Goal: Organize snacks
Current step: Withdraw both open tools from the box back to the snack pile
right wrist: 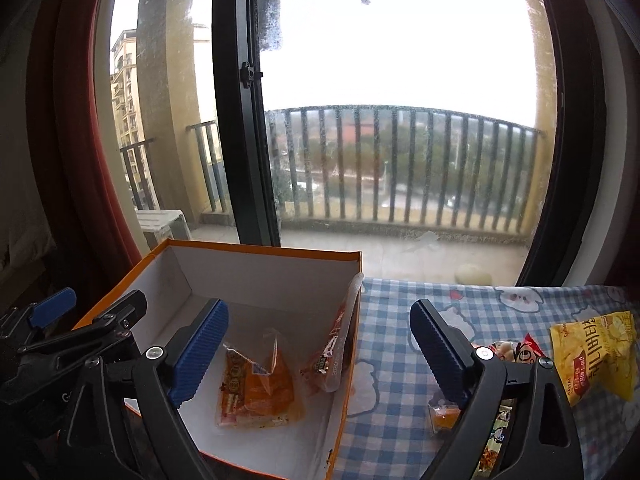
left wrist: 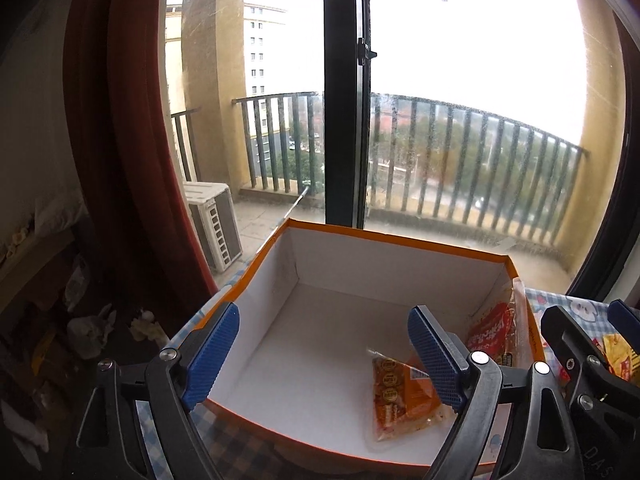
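Balcony window behind checkered table (right wrist: 400, 360). Orange box (left wrist: 400, 240) holds orange packet (left wrist: 404, 400) flat on floor, red packet (left wrist: 492, 332) propped against right wall. Left gripper (left wrist: 324, 356) and right gripper (right wrist: 320, 352) gape wide, empty. Yellow bag (right wrist: 596, 352) waits on cloth, likely next.

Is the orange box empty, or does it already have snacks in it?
Not empty. The box holds two snack packets: an orange one lying flat on the bottom and a red one leaning against the side wall.
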`<action>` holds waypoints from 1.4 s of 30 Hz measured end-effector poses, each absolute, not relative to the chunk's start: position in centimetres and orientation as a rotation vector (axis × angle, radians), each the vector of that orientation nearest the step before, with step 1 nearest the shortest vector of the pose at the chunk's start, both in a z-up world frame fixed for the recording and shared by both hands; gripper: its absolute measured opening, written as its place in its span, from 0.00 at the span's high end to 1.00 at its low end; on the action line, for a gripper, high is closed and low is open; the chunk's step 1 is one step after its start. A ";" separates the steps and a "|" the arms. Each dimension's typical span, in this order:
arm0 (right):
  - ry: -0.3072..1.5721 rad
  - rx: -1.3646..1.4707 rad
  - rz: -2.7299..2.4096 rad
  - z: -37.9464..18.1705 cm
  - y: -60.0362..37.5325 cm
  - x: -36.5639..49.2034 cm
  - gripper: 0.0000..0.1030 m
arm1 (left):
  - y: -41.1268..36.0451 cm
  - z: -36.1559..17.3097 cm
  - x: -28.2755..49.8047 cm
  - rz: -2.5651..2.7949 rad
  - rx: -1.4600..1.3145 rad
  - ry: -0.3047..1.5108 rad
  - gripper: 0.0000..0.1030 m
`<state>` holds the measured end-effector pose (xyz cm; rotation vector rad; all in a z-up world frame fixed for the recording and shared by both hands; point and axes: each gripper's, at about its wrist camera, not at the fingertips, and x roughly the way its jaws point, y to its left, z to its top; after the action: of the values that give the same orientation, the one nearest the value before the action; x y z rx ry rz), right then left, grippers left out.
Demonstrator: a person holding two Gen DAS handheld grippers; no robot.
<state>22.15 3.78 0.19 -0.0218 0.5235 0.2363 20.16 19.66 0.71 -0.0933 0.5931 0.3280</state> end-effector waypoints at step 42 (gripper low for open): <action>0.727 -0.051 -0.005 -8.6 -18.6 10.2 0.09 | -2.0 -5.0 13.6 -0.033 -0.048 0.736 0.15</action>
<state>10.21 -18.59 -8.56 -0.0507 0.7268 -0.0053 13.56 -2.01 -4.99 -0.0481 0.7362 -0.0328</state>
